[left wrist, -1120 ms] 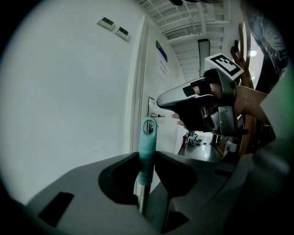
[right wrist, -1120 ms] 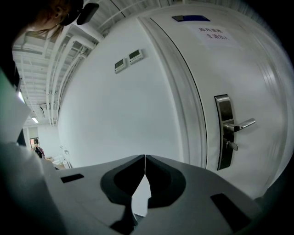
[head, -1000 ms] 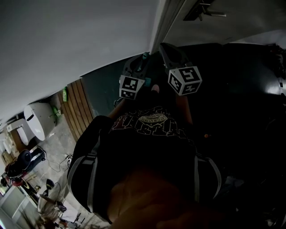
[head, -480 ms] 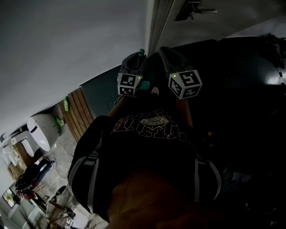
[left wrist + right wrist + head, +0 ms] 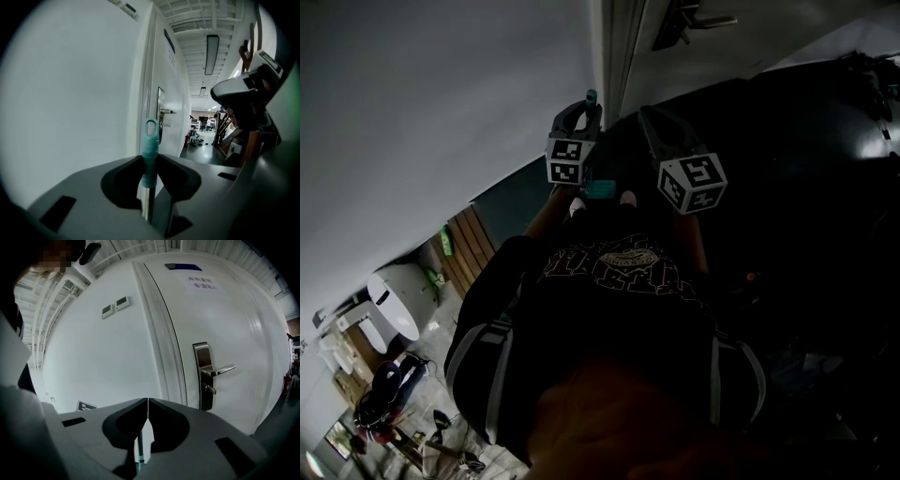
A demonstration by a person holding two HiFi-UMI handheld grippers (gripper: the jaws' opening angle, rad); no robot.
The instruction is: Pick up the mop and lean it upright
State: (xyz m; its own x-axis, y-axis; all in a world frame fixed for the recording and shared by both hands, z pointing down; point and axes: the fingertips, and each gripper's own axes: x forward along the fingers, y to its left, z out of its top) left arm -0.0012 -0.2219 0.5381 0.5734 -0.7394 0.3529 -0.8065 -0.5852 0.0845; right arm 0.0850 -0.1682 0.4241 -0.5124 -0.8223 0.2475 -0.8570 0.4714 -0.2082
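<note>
Mop handle, frame centre: stiff, slim, smooth pole, probably light; left tongs clamped near its top; right tongs together, empty.

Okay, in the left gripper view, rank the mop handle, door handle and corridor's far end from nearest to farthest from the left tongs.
1. Mop handle: centre, clamped in the left tongs.
2. Door handle: just above and right of it, farther back.
3. Corridor's far end: right of that, deepest.
</note>
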